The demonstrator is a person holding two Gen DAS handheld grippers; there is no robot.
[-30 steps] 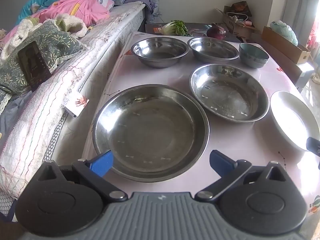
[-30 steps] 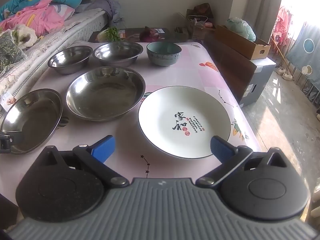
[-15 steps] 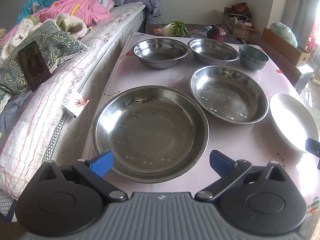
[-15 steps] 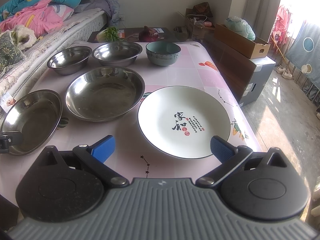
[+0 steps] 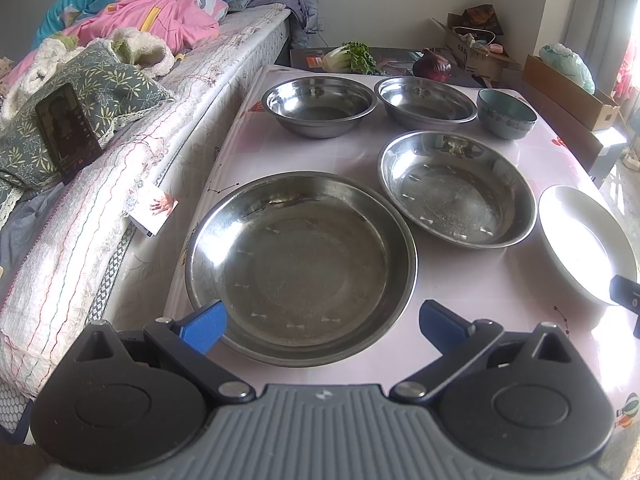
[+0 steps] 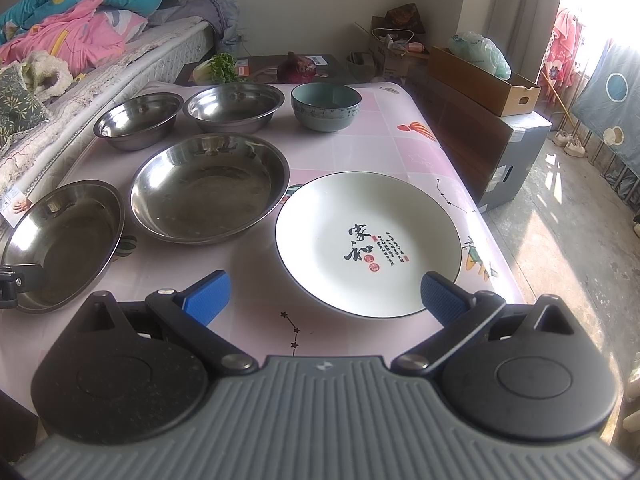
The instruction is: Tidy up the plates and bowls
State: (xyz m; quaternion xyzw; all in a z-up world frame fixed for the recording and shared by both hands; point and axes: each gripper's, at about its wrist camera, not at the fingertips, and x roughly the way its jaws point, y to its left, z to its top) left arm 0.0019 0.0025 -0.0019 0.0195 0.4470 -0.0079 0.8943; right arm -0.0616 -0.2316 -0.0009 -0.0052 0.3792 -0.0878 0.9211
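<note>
While both grippers hover at the near edge: six dishes sit spread out on a pink patterned tabletop, none stacked.
Left gripper: its blue-tipped fingers are spread wide and released, holding nothing, one on each side of the near rim of the large steel plate.
Right gripper: fingers likewise wide apart and empty, poised at the near rim of the white plate; the right fingertip overlaps the plate's edge in this view, but contact cannot be judged.
Large steel plate: nearest the left edge of the tabletop, beside the bed.
Medium steel plate: between the large steel plate and the white plate, slightly farther back, its rim just beside the white plate's.
White plate: on the right side, black-rimmed, with black calligraphy and red seals printed in its middle.
Back row, left to right: a small steel bowl, a second steel bowl just beside it, and a grey-green ceramic bowl apart from them.
Beyond the tabletop: leafy greens and a red onion on a dark low surface.
Bed: piled with pink and blue bedding; a phone leans upright on a floral cushion.
Right side of room: a cardboard box on a dark cabinet, sunlit floor beyond.
</note>
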